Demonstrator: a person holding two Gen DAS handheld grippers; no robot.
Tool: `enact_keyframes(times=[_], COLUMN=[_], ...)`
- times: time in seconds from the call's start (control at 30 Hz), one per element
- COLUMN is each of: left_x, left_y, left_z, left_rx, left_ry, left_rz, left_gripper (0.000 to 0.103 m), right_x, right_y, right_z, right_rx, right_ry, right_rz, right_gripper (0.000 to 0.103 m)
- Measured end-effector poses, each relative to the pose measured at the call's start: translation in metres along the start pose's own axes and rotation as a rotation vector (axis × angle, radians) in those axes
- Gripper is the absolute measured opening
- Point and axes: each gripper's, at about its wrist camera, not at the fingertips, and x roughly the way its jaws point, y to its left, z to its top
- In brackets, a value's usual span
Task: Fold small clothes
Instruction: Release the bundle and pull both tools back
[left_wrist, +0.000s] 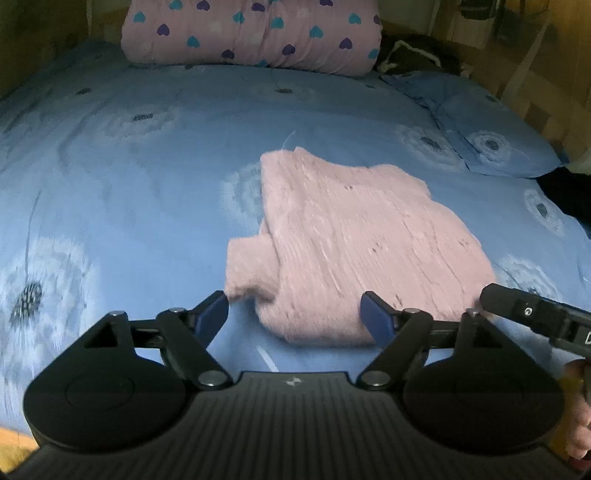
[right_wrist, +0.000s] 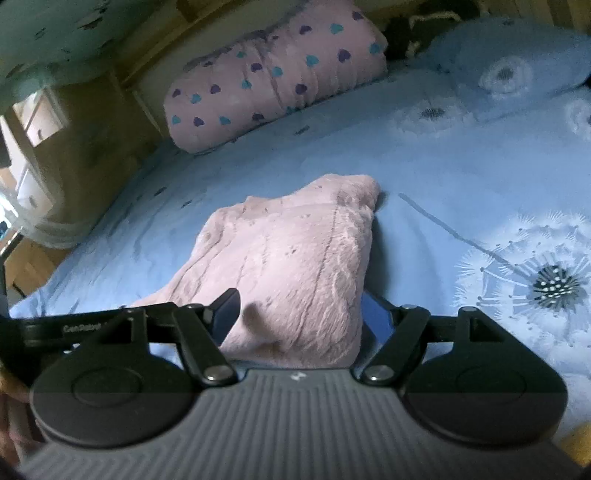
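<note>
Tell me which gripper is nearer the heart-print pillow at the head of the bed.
Hard to call. Both the left gripper and right gripper sit open at the pink garment's near edge, and the heart-print pillow lies far beyond both.

Open blue bedsheet surrounds the folded pink garment on its left and far sides. The heart-print quilt roll blocks the far edge; a blue pillow blocks the far right.
</note>
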Motion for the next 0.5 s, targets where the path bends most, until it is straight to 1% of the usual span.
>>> enact_keyframes(times=[0.03,0.13,0.2,0.3,0.33,0.37,0.5], left_x=[-0.002,-0.007,-0.007,-0.002,0.0,0.003,0.013], left_y=[-0.002,-0.007,-0.012,-0.018,-0.019,-0.02,-0.021], left_z=[-0.004,-0.017,-0.026,-0.035,-0.038,-0.04,-0.05], left_rx=[0.0,0.006,0.022,0.042,0.046,0.047,0.041], left_ry=[0.0,-0.005,-0.011,0.001,0.008,0.014,0.039], left_rz=[-0.001,0.011,0.038,0.077,0.083,0.088,0.114], left_gripper=[0.083,0.089,0.092,0.095,0.096,0.097,0.098], right_x=[-0.003,-0.01,-0.013,-0.014,-0.014,-0.013,-0.009], right_y=[0.003,0.013,0.018,0.025,0.027,0.027,0.03], right_z=[-0.002,-0.01,-0.017,-0.031,-0.035,-0.039,-0.052], right_rx=[-0.015,-0.063,-0.1,-0.162,-0.18,-0.195,-0.229], right_ry=[0.002,0.009,0.01,0.008,0.004,0.001,0.004], right_rz=[-0.009,-0.043,-0.068,-0.117,-0.134,-0.15,-0.227], right_gripper=[0.075,0.075,0.075,0.075,0.078,0.085,0.086])
